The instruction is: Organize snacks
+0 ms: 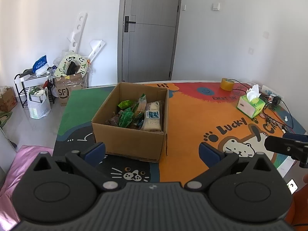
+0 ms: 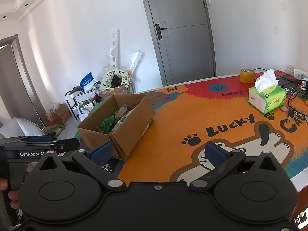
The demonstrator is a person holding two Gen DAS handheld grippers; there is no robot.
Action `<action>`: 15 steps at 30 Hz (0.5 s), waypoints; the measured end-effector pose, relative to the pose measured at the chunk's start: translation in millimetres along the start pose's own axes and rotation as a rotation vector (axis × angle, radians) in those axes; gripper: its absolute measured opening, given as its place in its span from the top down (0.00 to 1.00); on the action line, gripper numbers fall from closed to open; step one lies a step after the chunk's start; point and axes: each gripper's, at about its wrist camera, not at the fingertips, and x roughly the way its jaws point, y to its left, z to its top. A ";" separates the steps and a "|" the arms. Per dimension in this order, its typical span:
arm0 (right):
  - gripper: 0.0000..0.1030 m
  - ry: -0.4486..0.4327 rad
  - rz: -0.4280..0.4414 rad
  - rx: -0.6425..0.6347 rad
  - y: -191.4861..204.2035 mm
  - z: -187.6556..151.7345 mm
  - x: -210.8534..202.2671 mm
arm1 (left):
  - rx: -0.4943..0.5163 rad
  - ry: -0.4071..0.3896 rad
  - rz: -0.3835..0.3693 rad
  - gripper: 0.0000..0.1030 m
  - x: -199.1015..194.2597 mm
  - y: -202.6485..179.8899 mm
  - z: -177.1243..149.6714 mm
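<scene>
1. Hovering above the near edge of the cartoon-printed orange table mat [image 1: 182,119], the left gripper [image 1: 152,153] has its blue-padded fingers [image 1: 95,151] spread wide with nothing between them. The right gripper [image 2: 157,153] is likewise spread and empty.

2. The open brown cardboard box [image 1: 130,144] sits at 12 o'clock from the left gripper and at 10 o'clock from the right. It holds the snacks: green crinkly packets [image 1: 126,116], brown wrapped pieces [image 1: 113,119] and a pale cream pouch with a blue label [image 1: 153,119]. No snack lies loose on the mat in either view, so the sorting appears largely done.

3. Risk: the box's near corner lies just beyond the right gripper's left finger. A careless advance could shove the light box across the smooth mat.

4. Risk: the two grippers are near each other at the left gripper's 3 o'clock. Reaching into the box together could knock them against each other.

5. Risk: the packets are heaped and slippery. A shallow pinch could drag neighbours out or crush the contents.

6. Risk: the green tissue box [image 2: 266,98], yellow tape roll [image 2: 247,75] and black cables [image 2: 292,94] at 1 o'clock could snag on a wide sweep.
</scene>
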 end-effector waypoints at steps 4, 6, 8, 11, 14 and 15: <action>0.00 0.001 0.004 -0.005 0.3 -1.4 0.3 | -0.001 0.002 0.001 0.00 -0.4 2.2 0.1; 0.00 0.004 0.002 -0.009 1.2 -2.0 0.8 | -0.001 0.001 -0.001 0.00 -0.7 3.0 0.0; 0.00 0.004 0.002 -0.010 1.9 -2.1 0.8 | -0.002 0.000 0.000 0.00 -0.6 2.3 -0.1; 0.00 0.006 0.002 -0.010 2.5 -2.3 0.5 | -0.004 0.003 0.002 0.00 -0.3 2.9 -0.8; 0.00 0.006 0.002 -0.014 4.3 -2.7 0.2 | -0.005 0.004 0.002 0.00 -0.2 4.0 -1.7; 0.00 0.005 0.002 -0.015 4.3 -3.0 0.0 | -0.004 0.005 0.001 0.00 -0.1 4.2 -2.1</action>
